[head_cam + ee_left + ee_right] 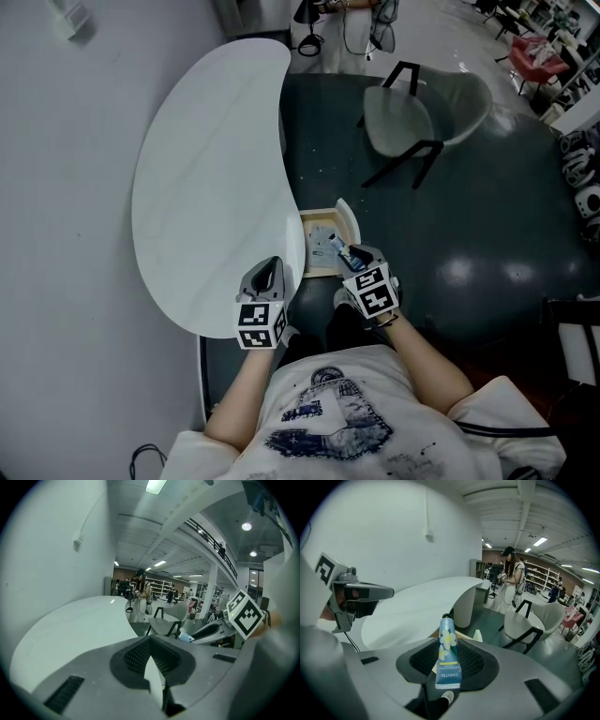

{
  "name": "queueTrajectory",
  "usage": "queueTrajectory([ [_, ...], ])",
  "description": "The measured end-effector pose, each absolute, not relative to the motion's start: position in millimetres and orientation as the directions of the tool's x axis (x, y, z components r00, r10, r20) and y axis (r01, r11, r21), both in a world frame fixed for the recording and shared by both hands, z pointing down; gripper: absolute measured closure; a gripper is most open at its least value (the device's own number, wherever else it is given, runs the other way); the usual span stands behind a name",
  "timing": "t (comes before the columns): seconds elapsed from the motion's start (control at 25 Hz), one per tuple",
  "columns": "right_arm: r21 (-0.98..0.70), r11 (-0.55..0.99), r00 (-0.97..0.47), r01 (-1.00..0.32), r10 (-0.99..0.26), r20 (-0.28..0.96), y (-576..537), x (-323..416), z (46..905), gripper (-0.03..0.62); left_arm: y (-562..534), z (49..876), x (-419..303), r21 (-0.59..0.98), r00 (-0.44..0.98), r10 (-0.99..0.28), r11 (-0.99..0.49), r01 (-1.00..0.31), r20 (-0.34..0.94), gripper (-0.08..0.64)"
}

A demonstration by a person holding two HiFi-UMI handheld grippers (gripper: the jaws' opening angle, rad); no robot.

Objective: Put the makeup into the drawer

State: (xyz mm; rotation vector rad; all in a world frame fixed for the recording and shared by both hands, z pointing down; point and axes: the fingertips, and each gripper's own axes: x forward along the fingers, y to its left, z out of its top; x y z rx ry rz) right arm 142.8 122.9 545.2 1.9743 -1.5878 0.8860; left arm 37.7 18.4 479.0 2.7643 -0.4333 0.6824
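Now: right gripper point(349, 255) gripping blue makeup tube point(447, 656), fingers point(417, 660) half-closed on it, hovering over open drawer point(319, 273) at desk's point(206, 187) right edge. Left gripper point(270, 272) hanging empty over desk's near edge, fingers shut. Tube not yet in drawer; release remaining.

The white table point(206, 187) has a curved, kidney-shaped top, with its long edge set close against the pale wall point(56, 234). In the right gripper view, the top rests on a rounded white pedestal point(465, 609). A light wooden drawer point(322, 273) stands pulled out at the table's right edge, above the floor point(469, 244). Small flat items point(319, 246) lie on the drawer bottom; they are too small to identify. The floor is dark and glossy. A grey shell chair point(412, 112) with black legs stands on it, well apart from the drawer.
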Motion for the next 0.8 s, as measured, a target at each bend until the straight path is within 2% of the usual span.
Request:
queueTrajectory([
  [0.4, -0.077, -0.128, 0.026, -0.989, -0.655, 0.755, 119, 184, 588, 0.454, 25, 505, 84, 0.166, 0.812, -0.272, -0.898, -0.407, 0.517, 0.52],
  [0.8, -0.117, -0.01, -0.087, -0.993, -0.611, 0.787, 97, 190, 626, 0.454, 19, 527, 112, 0.163, 0.781, -0.305, -0.875, -0.456, 0.545, 0.52],
])
